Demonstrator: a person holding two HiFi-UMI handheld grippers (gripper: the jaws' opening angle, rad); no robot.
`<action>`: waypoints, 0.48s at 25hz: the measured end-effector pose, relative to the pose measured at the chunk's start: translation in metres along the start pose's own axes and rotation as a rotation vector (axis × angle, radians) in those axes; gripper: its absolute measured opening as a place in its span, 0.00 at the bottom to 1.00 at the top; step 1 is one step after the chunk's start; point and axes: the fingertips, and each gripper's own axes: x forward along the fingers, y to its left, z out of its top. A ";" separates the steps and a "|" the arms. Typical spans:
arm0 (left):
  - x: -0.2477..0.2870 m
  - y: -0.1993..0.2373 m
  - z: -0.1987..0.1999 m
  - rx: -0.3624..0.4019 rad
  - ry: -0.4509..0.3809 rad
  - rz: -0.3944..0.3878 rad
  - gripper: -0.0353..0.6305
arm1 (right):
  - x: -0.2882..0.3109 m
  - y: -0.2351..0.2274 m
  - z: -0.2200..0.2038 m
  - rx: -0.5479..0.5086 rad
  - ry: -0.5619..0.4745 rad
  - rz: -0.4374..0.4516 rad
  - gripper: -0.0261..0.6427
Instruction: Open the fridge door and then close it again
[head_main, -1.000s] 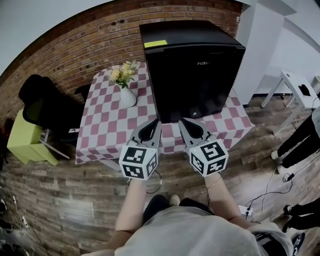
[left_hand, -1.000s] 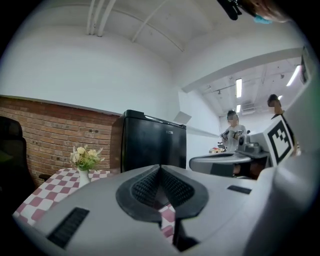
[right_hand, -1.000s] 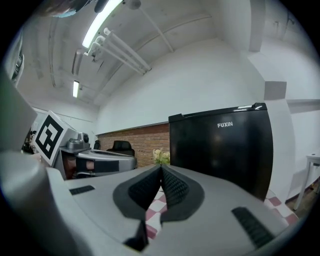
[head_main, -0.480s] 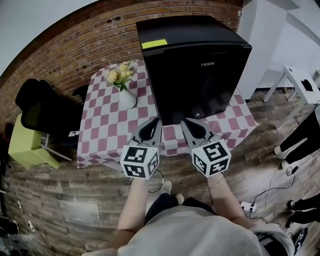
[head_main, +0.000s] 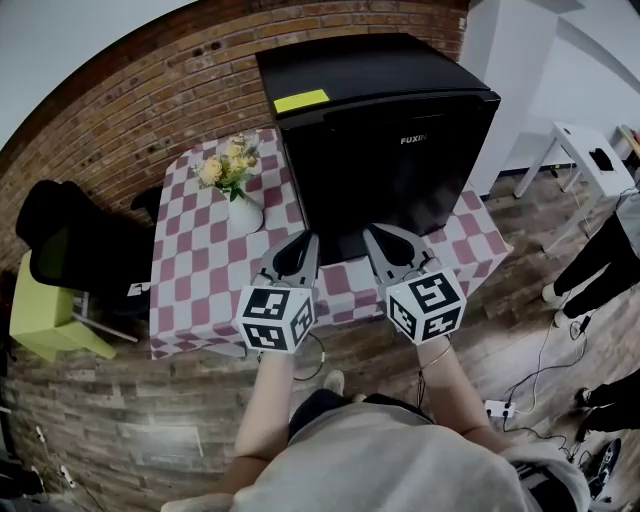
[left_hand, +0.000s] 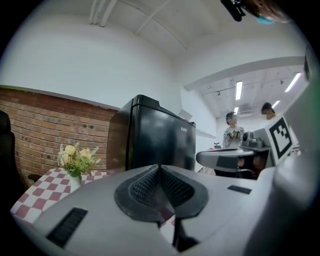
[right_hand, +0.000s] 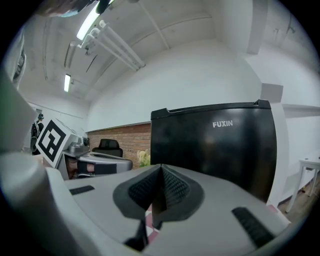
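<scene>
My left claw (head_main: 308, 240) and right claw (head_main: 372, 234) are both pinched together on nothing, just in front of the fridge (head_main: 360, 75), a glossy black box with its door (head_main: 400, 185) shut, on a checked cloth (head_main: 200, 285). I see no handle. My ribbed pads (left_hand: 144, 187) may skid off the slick door, or a tug could rock the vase (head_main: 243, 212) beside the fridge.

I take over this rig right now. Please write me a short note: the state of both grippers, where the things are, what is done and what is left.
Left gripper: shut, empty.
Right gripper: shut, empty.
Both are held side by side, pointing at the fridge, and neither seems to touch it.
The fridge stands on the checkered table, beside a vase of flowers. Its door is closed.
Done: nothing that can be seen.
Left: probably everything. Open the door, then close it again.
</scene>
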 end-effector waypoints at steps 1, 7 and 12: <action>0.002 0.003 0.002 0.002 -0.004 -0.004 0.06 | 0.003 -0.001 0.002 -0.004 -0.003 -0.004 0.04; 0.016 0.021 0.009 0.008 -0.021 -0.034 0.06 | 0.021 -0.009 0.015 -0.047 -0.017 -0.032 0.04; 0.024 0.032 0.013 0.020 -0.032 -0.042 0.06 | 0.029 -0.019 0.030 -0.096 -0.030 -0.052 0.12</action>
